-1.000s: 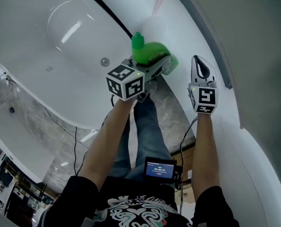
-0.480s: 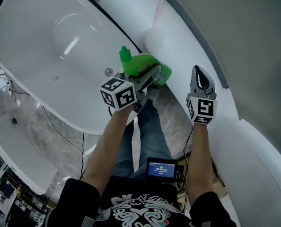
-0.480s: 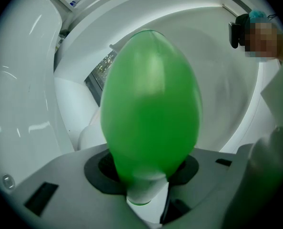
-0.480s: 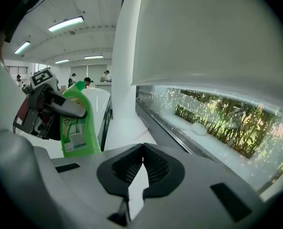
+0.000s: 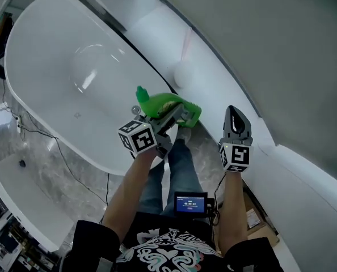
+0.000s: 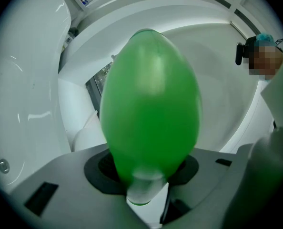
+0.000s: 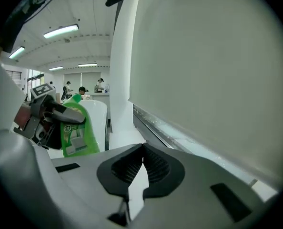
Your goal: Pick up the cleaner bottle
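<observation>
The green cleaner bottle (image 5: 167, 107) hangs in the air beside the bathtub's rim, gripped by my left gripper (image 5: 171, 117), whose jaws press on its sides. Seen along the left gripper view, the bottle (image 6: 150, 104) fills the middle and its base end faces the camera. In the right gripper view the bottle (image 7: 76, 130) shows its label, with the left gripper's fingers across it. My right gripper (image 5: 236, 118) is shut and empty, apart to the right of the bottle near the white ledge; its jaws (image 7: 142, 157) meet with nothing between them.
A white oval bathtub (image 5: 49, 89) lies to the left with a drain (image 5: 76, 115) in its floor. A white ledge (image 5: 214, 89) and grey wall run along the right. Marble floor, cables and the person's legs (image 5: 177, 169) are below.
Both grippers have risen, and the left one has carried the bottle up and away from the ledge. The bottle has rolled a little in the grip. The right gripper stays shut.
</observation>
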`<state>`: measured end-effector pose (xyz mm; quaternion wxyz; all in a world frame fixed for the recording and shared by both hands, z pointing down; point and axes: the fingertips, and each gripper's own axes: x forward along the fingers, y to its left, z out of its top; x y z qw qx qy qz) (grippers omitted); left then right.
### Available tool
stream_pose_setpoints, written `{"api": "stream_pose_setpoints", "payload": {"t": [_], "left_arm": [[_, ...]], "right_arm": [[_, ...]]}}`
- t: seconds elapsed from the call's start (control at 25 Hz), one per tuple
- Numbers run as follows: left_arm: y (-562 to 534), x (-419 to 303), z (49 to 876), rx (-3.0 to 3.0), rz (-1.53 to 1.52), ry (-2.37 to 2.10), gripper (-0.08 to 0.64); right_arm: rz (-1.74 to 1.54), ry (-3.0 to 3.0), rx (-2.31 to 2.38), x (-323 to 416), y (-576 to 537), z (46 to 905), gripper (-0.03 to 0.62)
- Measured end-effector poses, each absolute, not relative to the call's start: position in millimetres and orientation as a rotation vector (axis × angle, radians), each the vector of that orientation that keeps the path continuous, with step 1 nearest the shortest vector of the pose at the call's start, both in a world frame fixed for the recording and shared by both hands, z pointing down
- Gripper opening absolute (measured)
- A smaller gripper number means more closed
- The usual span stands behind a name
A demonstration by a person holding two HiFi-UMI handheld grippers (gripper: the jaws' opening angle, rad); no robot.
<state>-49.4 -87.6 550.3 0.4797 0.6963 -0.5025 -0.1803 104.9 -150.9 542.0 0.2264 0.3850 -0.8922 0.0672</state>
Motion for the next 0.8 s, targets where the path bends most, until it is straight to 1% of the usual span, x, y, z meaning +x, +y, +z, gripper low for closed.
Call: {"api": "stream_pose_setpoints", "payload": {"t": [0.52,0.8], "left_arm": [[-82,-71,427,1.688,-0.556,-1.201,0.199],[-82,-77,388,1.663,-0.611,-1.208,0.199]], "right_arm": [[0.108,-2.549,1.091,91,-133,414,0.028],[0.116,-2.606,1.14,91,-133,369,0.028]]}}
